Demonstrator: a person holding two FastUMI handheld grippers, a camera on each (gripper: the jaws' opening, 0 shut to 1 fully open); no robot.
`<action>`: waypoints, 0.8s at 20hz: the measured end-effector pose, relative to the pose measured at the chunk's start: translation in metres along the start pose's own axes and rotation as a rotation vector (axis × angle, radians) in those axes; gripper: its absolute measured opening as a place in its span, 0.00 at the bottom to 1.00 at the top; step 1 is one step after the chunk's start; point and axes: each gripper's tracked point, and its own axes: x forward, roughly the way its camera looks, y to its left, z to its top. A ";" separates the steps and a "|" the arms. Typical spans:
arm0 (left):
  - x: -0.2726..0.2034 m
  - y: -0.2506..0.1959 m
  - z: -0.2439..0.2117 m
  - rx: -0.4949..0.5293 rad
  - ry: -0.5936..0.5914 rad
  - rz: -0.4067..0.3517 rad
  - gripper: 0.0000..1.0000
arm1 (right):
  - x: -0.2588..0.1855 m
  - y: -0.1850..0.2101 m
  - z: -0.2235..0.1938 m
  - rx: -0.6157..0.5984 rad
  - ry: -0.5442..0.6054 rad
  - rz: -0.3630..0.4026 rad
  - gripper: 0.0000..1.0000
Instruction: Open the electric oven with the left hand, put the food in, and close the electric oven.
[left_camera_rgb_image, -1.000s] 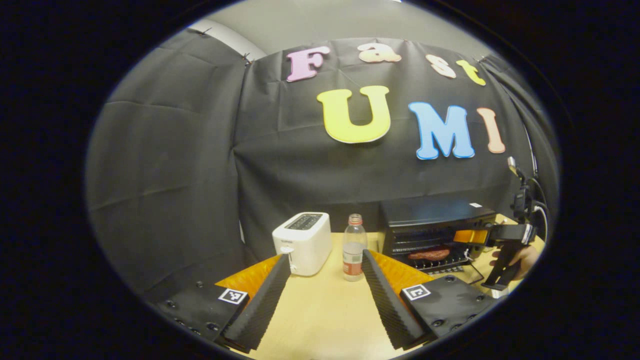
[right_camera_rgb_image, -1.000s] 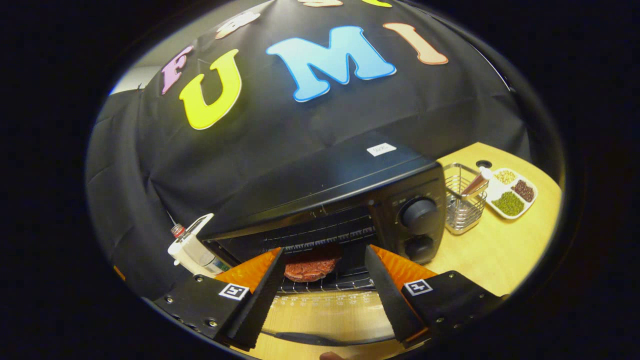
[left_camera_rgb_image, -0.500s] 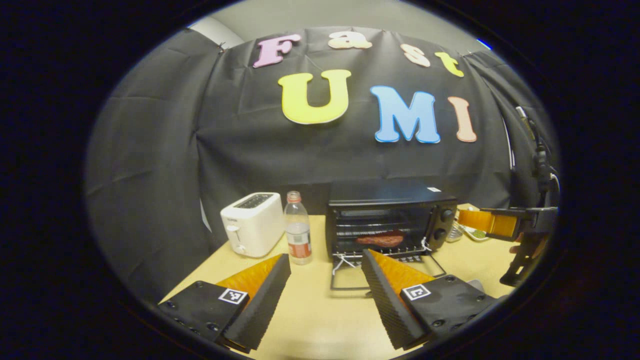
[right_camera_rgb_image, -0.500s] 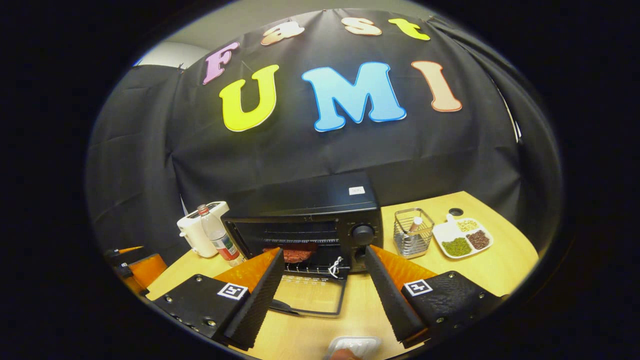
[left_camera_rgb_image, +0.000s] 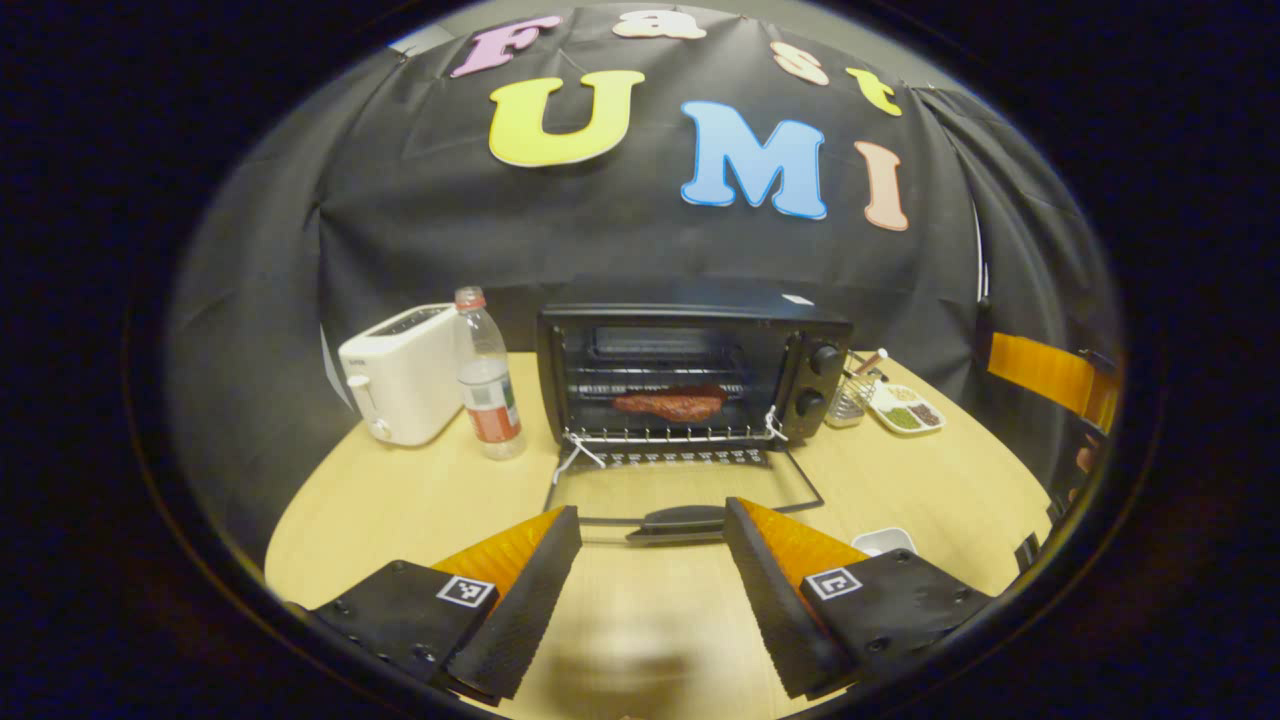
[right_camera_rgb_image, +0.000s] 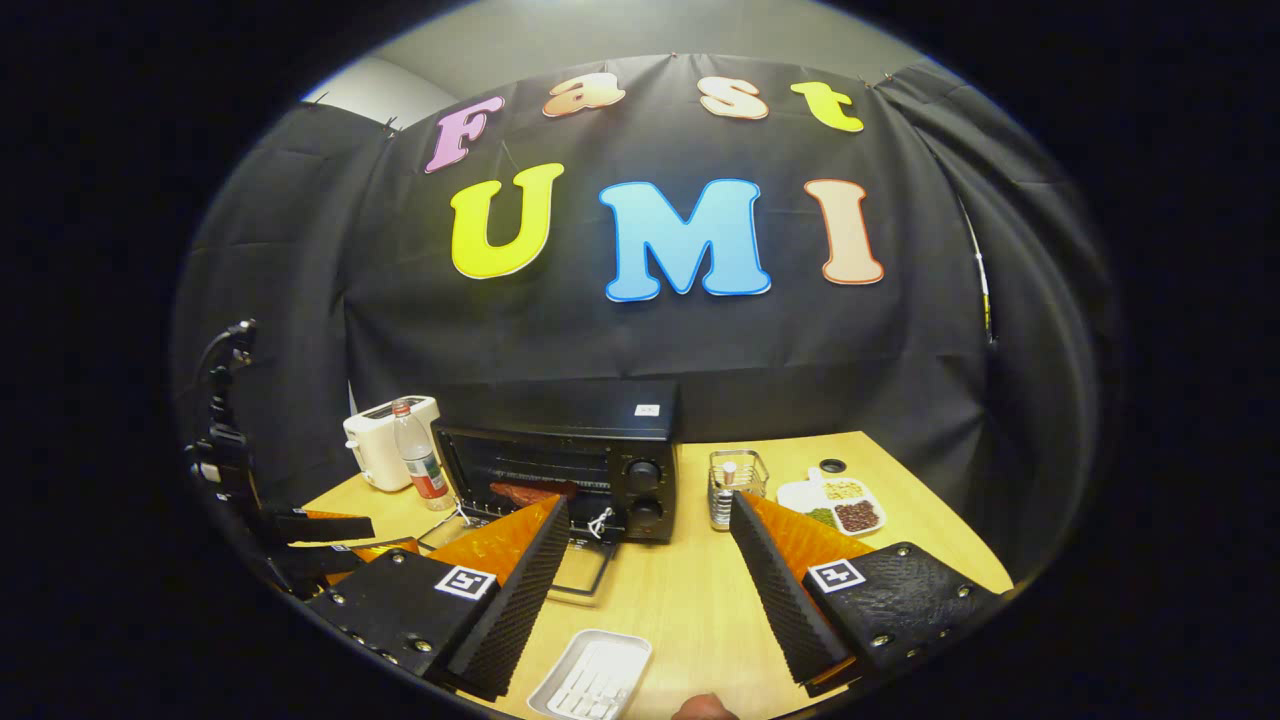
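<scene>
The black electric oven (left_camera_rgb_image: 690, 365) (right_camera_rgb_image: 560, 455) stands at the back of the table, its glass door (left_camera_rgb_image: 680, 495) folded down flat with the handle (left_camera_rgb_image: 675, 522) toward me. A reddish piece of meat (left_camera_rgb_image: 668, 403) (right_camera_rgb_image: 525, 492) lies on the wire rack inside. My left gripper (left_camera_rgb_image: 650, 575) is open and empty, just short of the door handle. My right gripper (right_camera_rgb_image: 645, 590) is open and empty, well back from the oven and to its right. In the right gripper view the left gripper (right_camera_rgb_image: 320, 528) shows at the left.
A white toaster (left_camera_rgb_image: 400, 373) and a plastic bottle (left_camera_rgb_image: 487, 375) stand left of the oven. A wire basket (right_camera_rgb_image: 735, 487) and a divided dish of beans (right_camera_rgb_image: 840, 502) sit to its right. A white empty tray (right_camera_rgb_image: 592, 680) lies on the wooden table (left_camera_rgb_image: 400, 500) near my right gripper.
My right gripper has drawn back from the oven mouth, leaving the meat on the rack. My left gripper has swung right and now faces the open door.
</scene>
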 end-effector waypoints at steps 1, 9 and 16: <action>0.007 -0.004 -0.006 -0.003 0.022 -0.007 1.00 | -0.007 -0.007 -0.001 -0.005 0.004 -0.015 0.98; 0.052 -0.031 -0.052 0.012 0.178 -0.065 1.00 | -0.039 -0.053 -0.006 -0.030 0.028 -0.142 0.98; 0.087 -0.034 -0.079 0.040 0.259 -0.068 0.98 | -0.052 -0.069 -0.001 -0.016 0.031 -0.204 0.98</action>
